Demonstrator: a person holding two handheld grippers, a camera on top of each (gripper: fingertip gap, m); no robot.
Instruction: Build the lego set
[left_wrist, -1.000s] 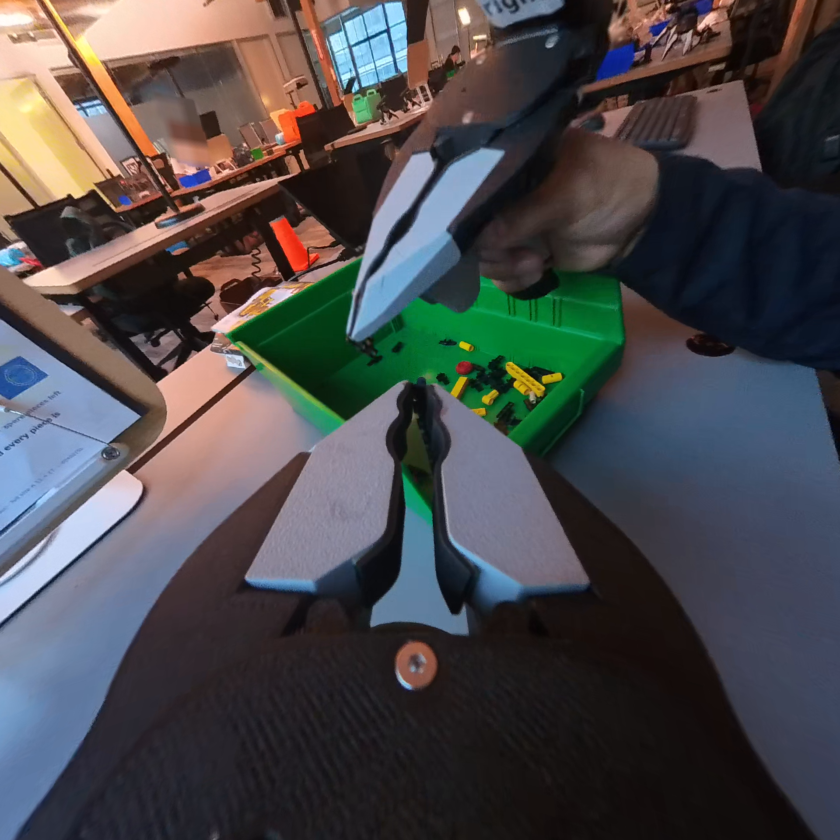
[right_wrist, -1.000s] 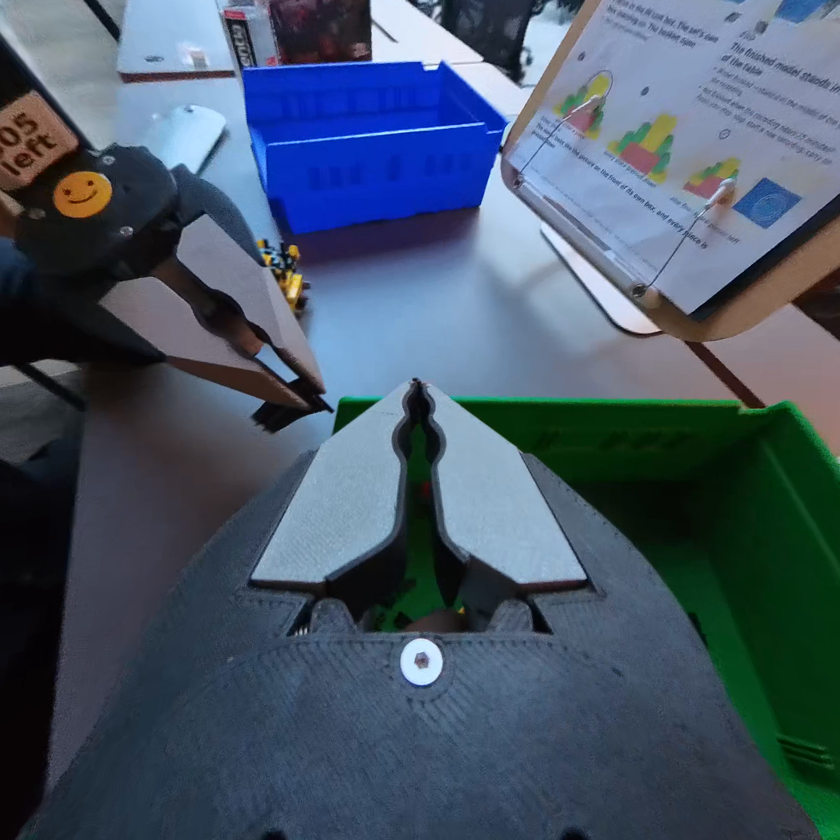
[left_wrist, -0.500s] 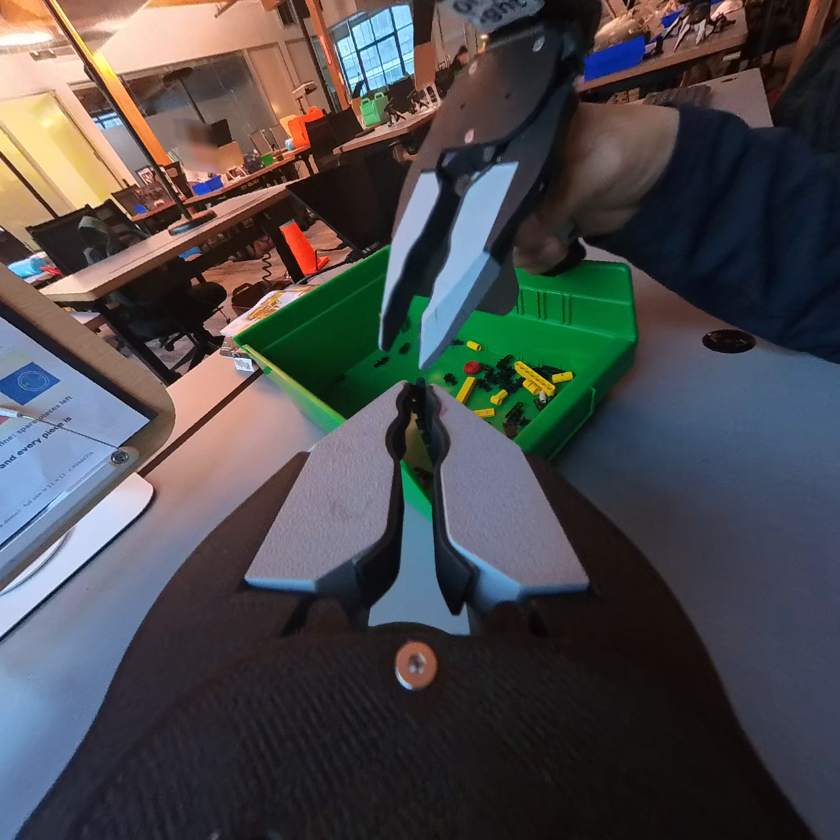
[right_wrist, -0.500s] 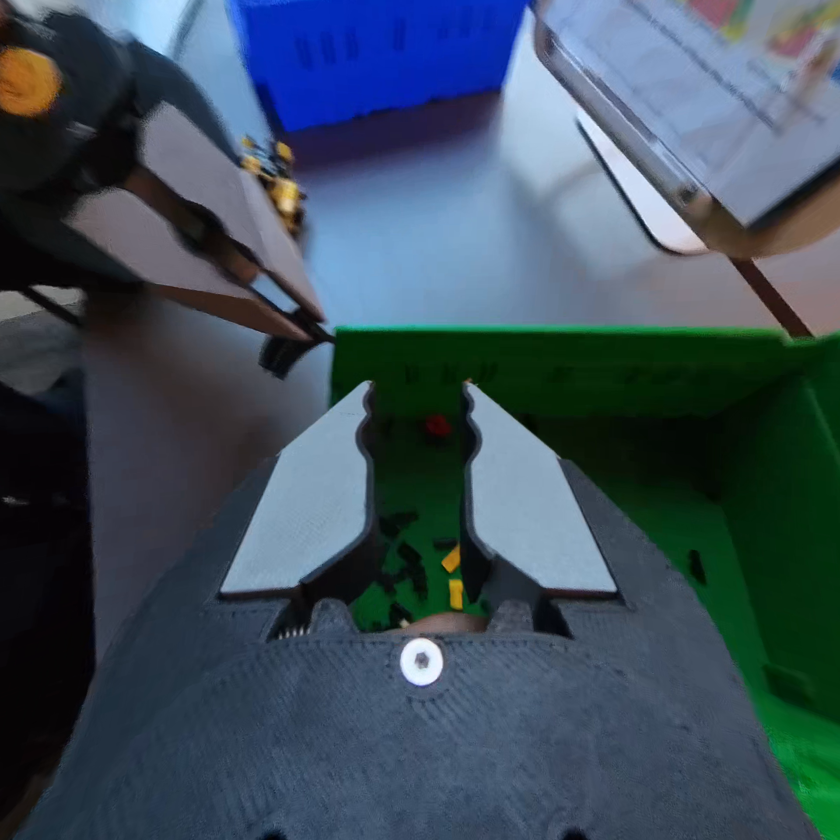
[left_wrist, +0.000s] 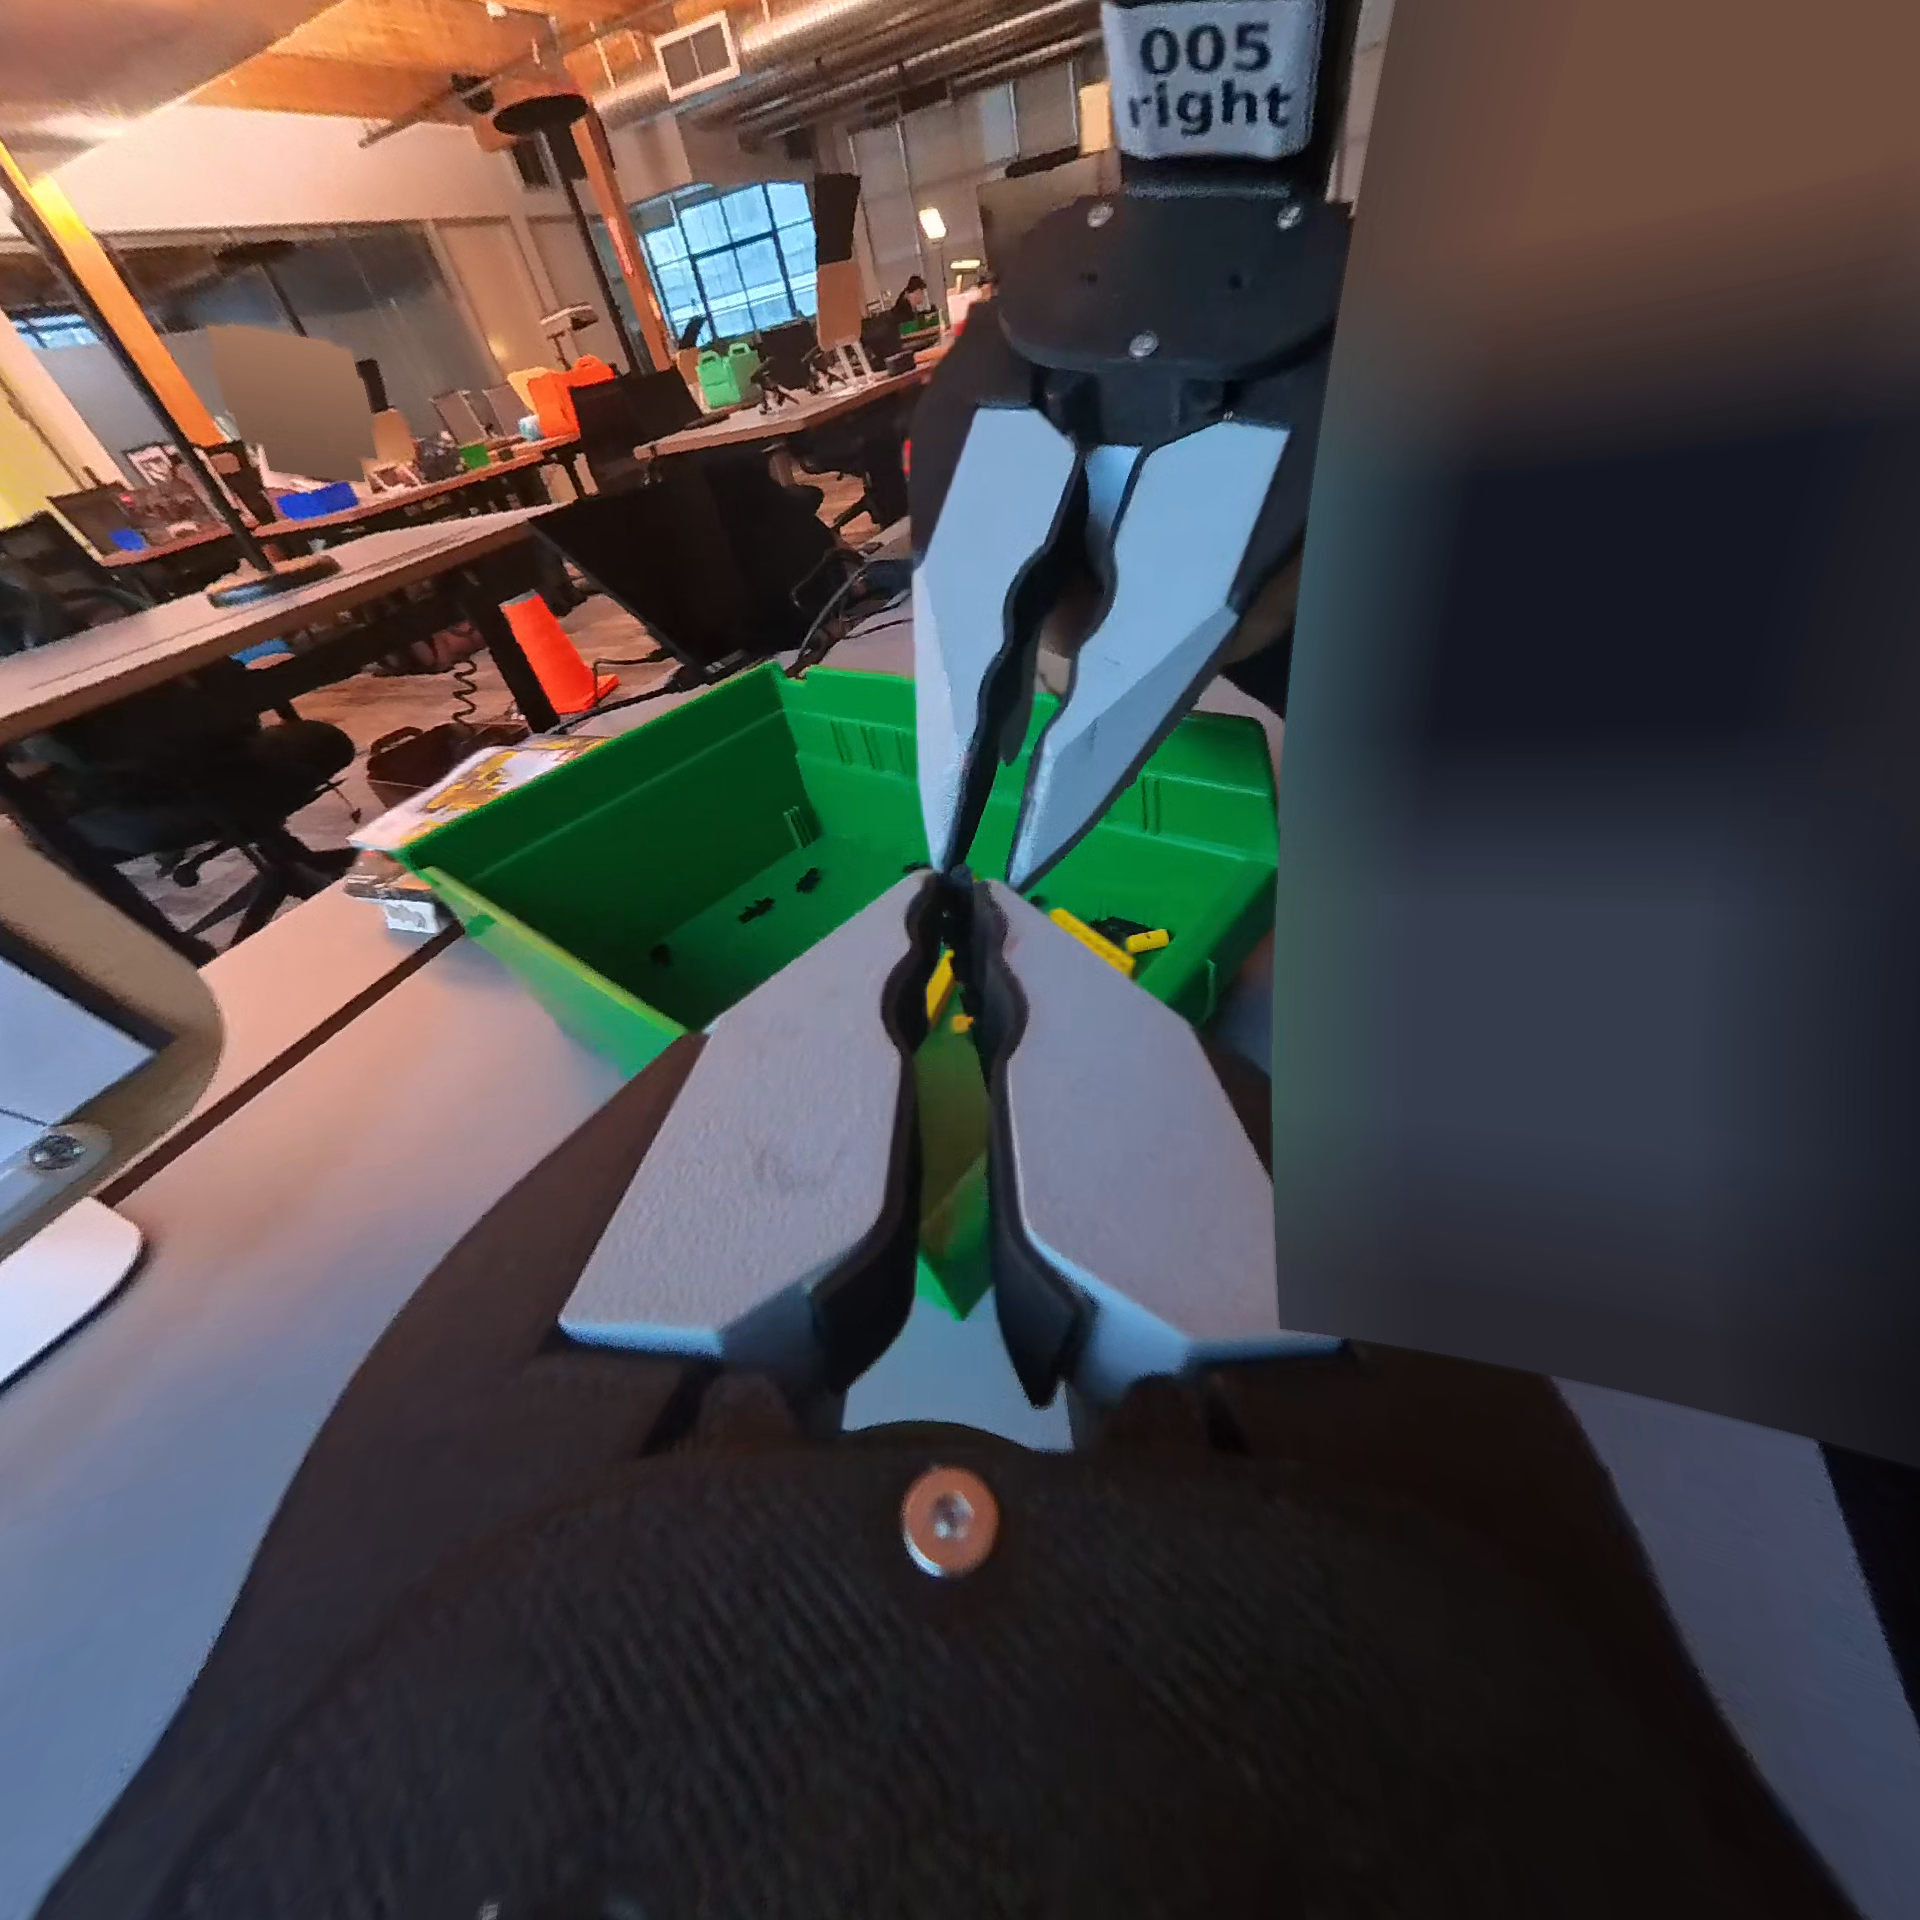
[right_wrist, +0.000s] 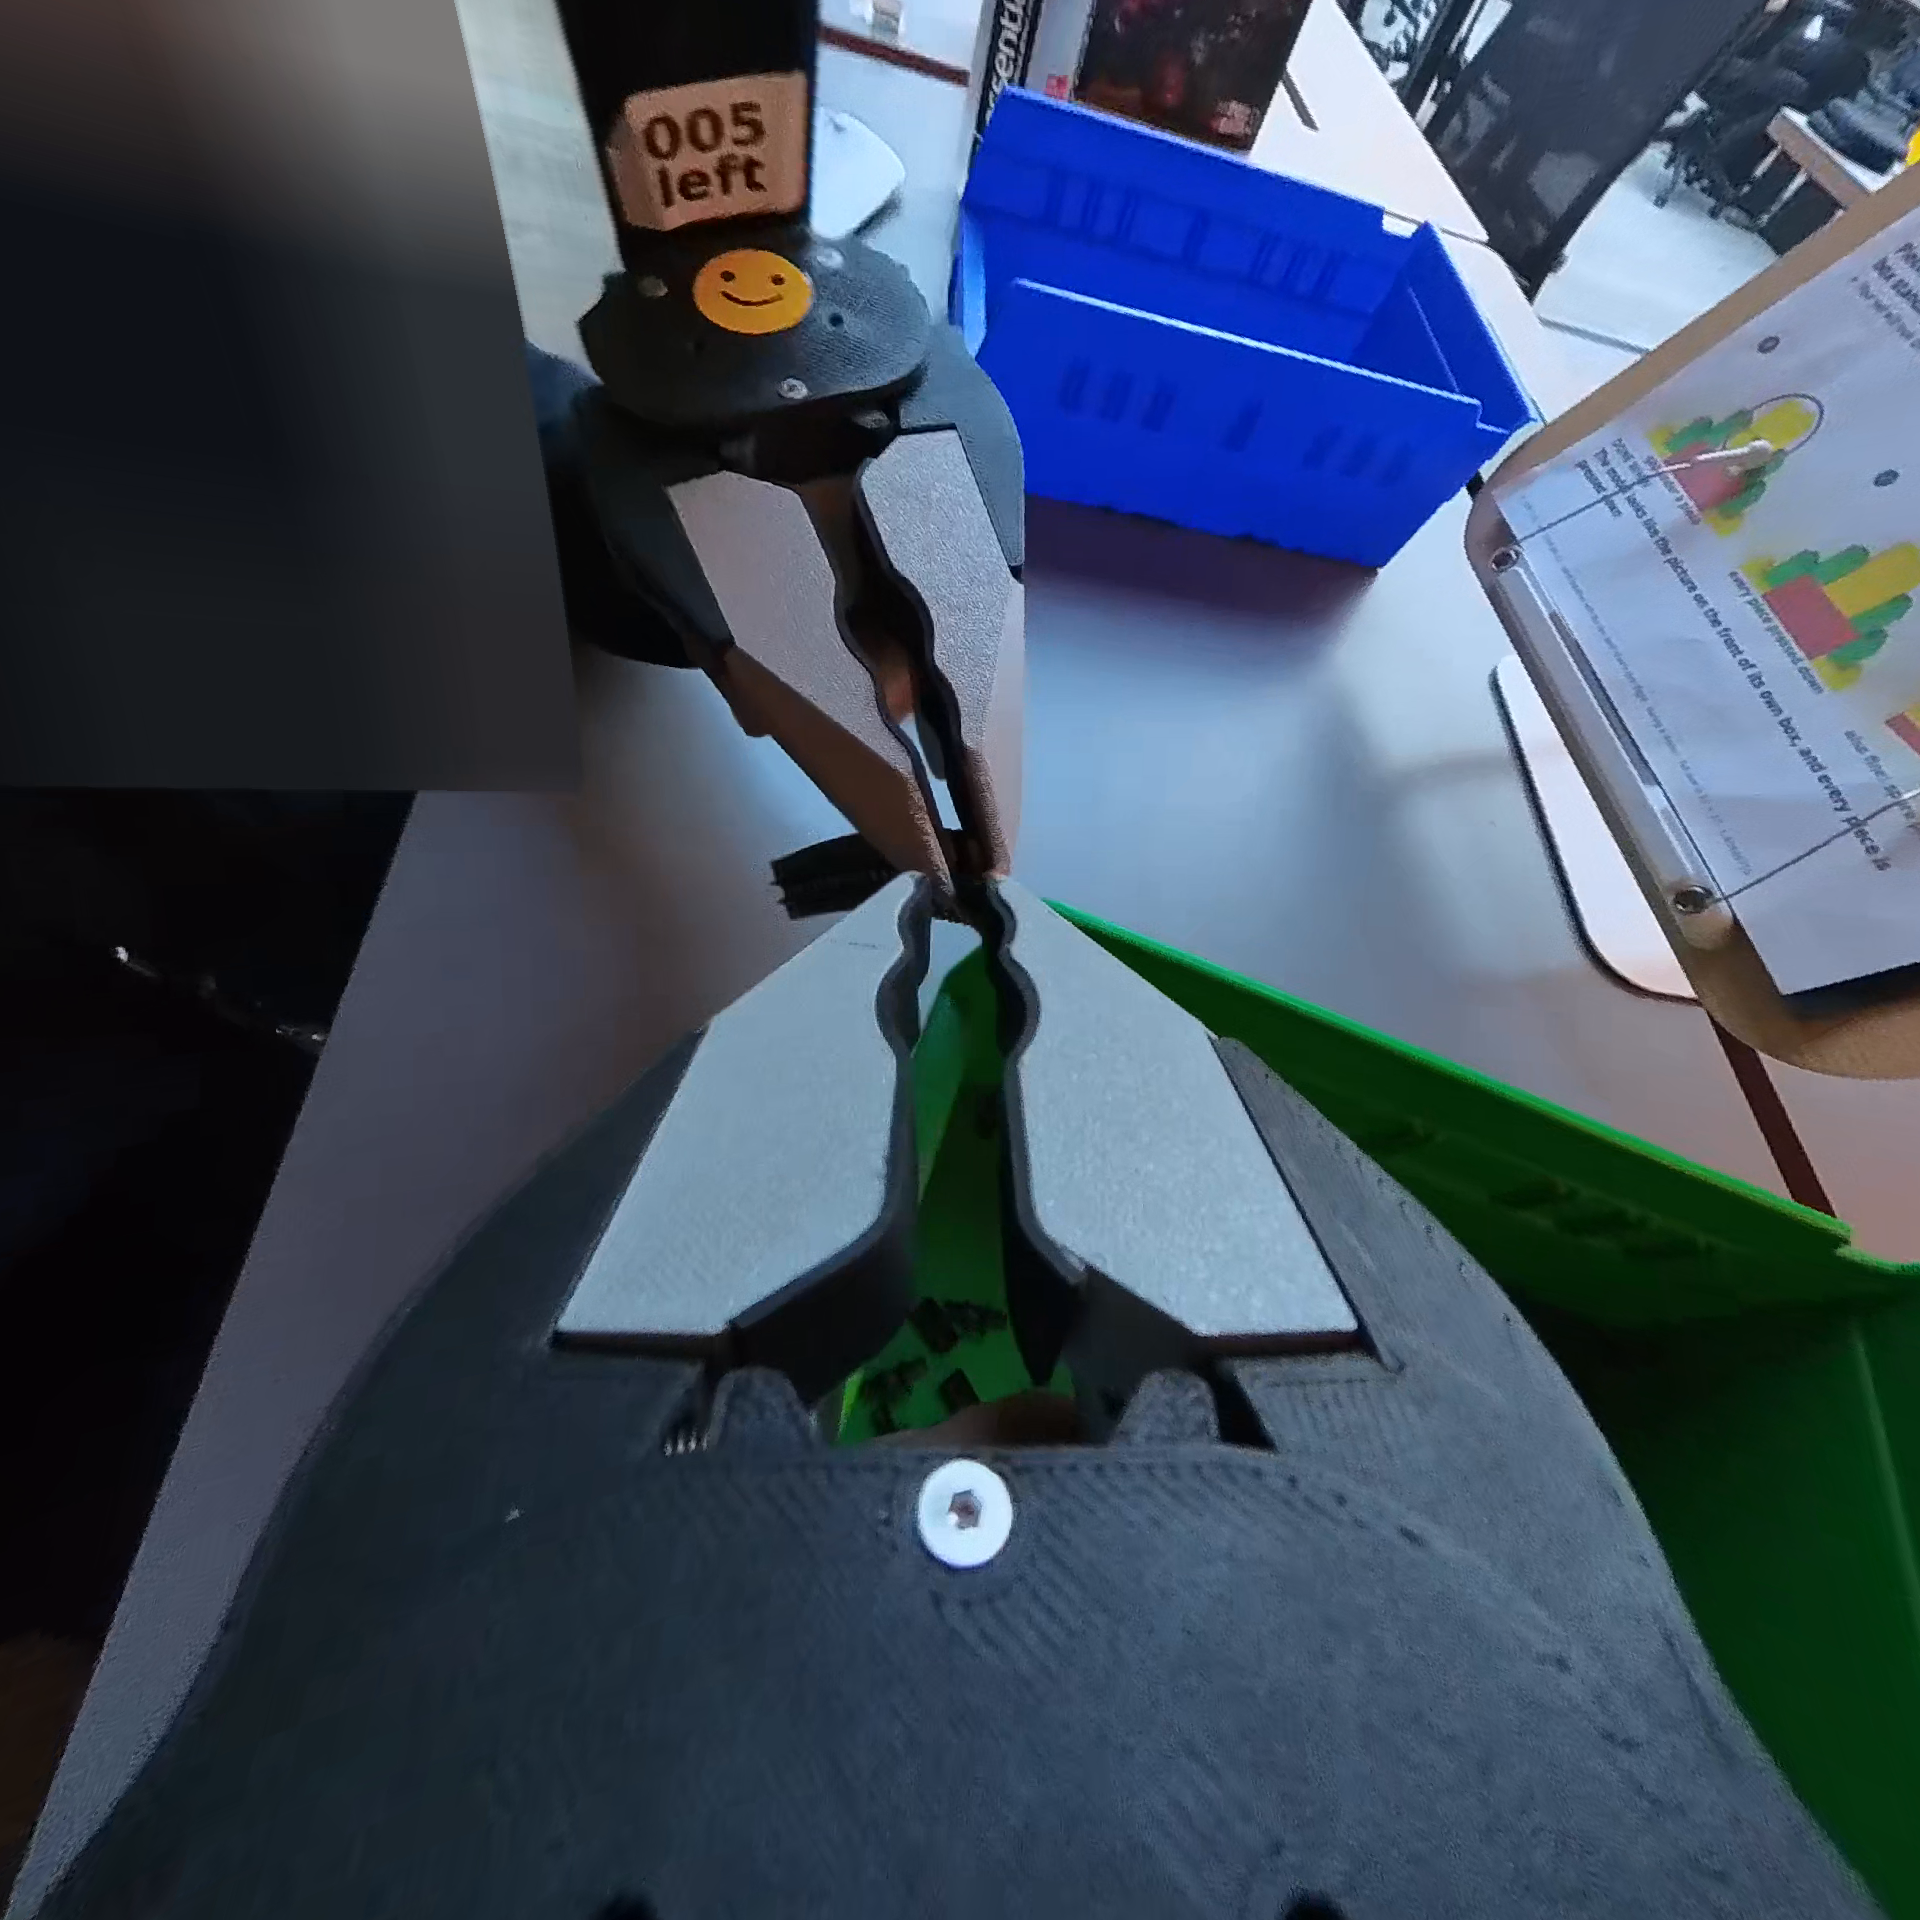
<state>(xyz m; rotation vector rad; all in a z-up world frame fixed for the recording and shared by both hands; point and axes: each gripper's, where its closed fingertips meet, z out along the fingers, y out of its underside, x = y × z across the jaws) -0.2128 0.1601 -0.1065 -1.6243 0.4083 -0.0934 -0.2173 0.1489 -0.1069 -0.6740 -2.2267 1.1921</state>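
Grey tabletop (right_wrist: 1195, 727) spreads beneath and beyond both our jaws. Ahead of our right jaws stands a blue bin (right_wrist: 1226, 436), well apart, and off to their right a clipboard stand (right_wrist: 1704, 644) holding a printed sheet. Directly under both sets of tips sits the green bin (left_wrist: 623, 831), with loose yellow and black lego pieces (left_wrist: 1112, 935) scattered on its floor beyond our left jaws.

Our left gripper (left_wrist: 951, 899) has its jaws drawn nearly together, clamped on a small black lego piece (right_wrist: 821, 888) that juts out sideways from the tips in the right wrist view. Our right gripper (right_wrist: 961, 904) meets it tip to tip; its jaws stand at a narrow gap, and we cannot tell whether they pinch anything.
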